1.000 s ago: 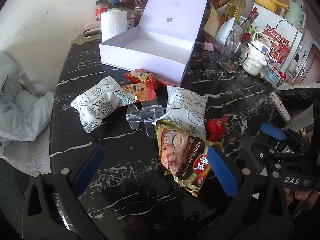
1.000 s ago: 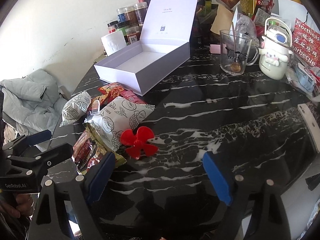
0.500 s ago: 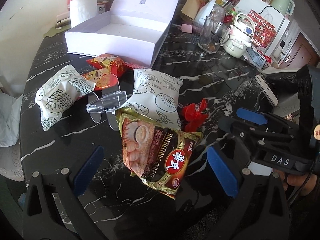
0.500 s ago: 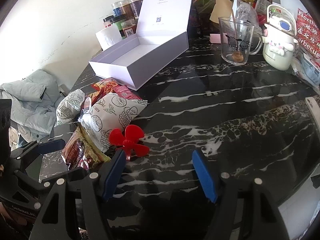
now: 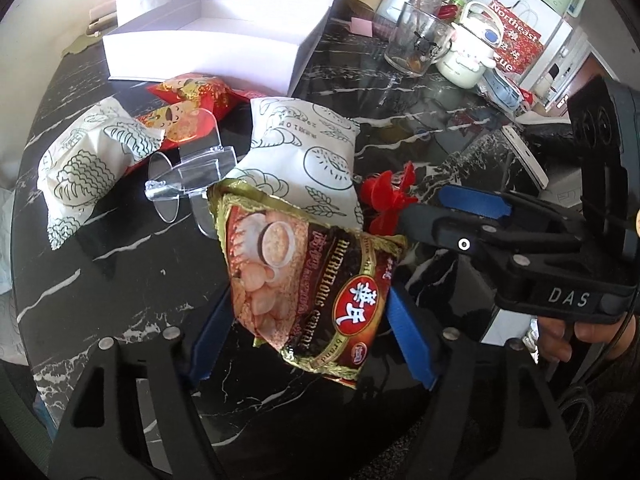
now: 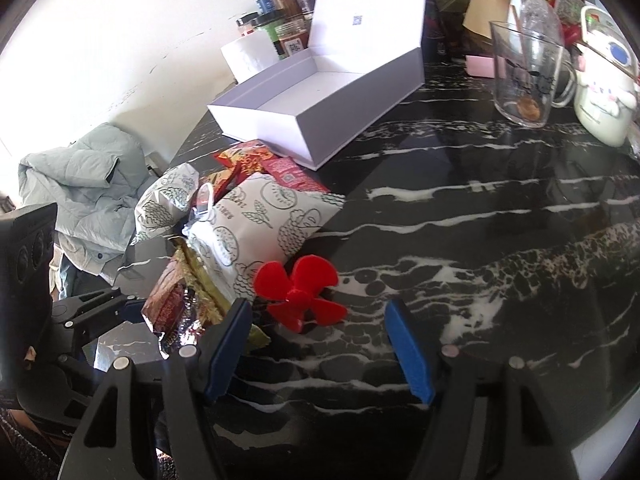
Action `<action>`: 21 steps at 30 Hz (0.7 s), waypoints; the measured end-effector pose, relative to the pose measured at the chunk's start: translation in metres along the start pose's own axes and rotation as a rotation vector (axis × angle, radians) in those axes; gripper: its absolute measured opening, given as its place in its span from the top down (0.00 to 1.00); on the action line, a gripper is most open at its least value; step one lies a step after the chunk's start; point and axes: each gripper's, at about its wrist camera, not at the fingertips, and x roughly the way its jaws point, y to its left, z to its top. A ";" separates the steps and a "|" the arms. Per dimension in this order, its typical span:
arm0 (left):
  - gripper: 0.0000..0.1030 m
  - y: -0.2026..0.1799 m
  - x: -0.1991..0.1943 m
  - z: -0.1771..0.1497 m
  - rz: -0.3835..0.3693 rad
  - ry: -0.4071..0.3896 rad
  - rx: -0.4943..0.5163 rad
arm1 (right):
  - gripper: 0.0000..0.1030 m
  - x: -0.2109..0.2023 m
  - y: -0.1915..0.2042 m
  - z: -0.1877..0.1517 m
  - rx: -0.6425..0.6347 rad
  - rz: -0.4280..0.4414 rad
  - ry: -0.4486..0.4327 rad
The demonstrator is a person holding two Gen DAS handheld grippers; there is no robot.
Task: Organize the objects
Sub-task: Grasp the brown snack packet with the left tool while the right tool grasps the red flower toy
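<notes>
My left gripper (image 5: 310, 336) is open, its blue pads on either side of a brown-and-gold cereal packet (image 5: 308, 276) lying on the black marble table (image 5: 132, 280). My right gripper (image 6: 320, 344) is open just in front of a red plastic propeller (image 6: 298, 292), which also shows in the left wrist view (image 5: 386, 196). Two white bread bags (image 5: 304, 152) (image 5: 88, 160), red snack packets (image 5: 188, 92) and a clear acrylic stand (image 5: 188, 176) lie behind. An open white box (image 6: 316, 96) stands at the back, empty.
A glass mug (image 6: 524, 68), a white cartoon kettle (image 6: 604, 80), spice jars (image 6: 288, 12), a paper roll (image 6: 248, 56) and packets crowd the back. A white phone (image 5: 524, 156) lies at the table's right. A grey jacket (image 6: 84, 184) lies beyond the left edge.
Both grippers moved forward and down. The left now straddles the cereal packet and has narrowed; the right has come up to the red propeller and narrowed a little.
</notes>
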 end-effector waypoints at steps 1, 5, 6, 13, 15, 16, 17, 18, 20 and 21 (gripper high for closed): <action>0.29 0.000 0.000 0.000 -0.001 -0.003 0.002 | 0.32 0.001 0.001 0.001 -0.005 0.005 0.000; 0.32 0.001 -0.001 -0.001 -0.007 -0.017 0.009 | 0.39 0.005 0.007 0.004 -0.035 0.012 -0.008; 0.33 0.001 -0.001 -0.001 -0.006 -0.019 0.011 | 0.41 0.006 0.008 0.004 -0.043 0.012 -0.009; 0.44 0.004 -0.002 -0.001 -0.007 -0.034 0.012 | 0.74 0.014 0.012 0.003 -0.066 0.024 0.006; 0.45 0.005 -0.003 -0.001 -0.011 -0.037 0.006 | 0.74 0.013 0.010 0.002 -0.057 0.029 0.000; 0.46 0.006 -0.003 -0.001 -0.015 -0.038 0.000 | 0.75 0.012 0.009 0.002 -0.056 0.029 -0.003; 0.46 0.007 -0.003 -0.001 -0.018 -0.038 -0.004 | 0.75 0.011 0.009 0.002 -0.054 0.029 -0.009; 0.46 0.007 -0.004 -0.001 -0.019 -0.038 -0.006 | 0.77 0.010 0.009 0.001 -0.053 0.028 -0.013; 0.47 0.008 -0.004 -0.001 -0.022 -0.035 -0.009 | 0.79 0.008 0.010 0.001 -0.058 0.029 -0.021; 0.47 0.008 -0.004 -0.001 -0.020 -0.035 -0.008 | 0.81 0.006 0.010 0.001 -0.060 0.029 -0.028</action>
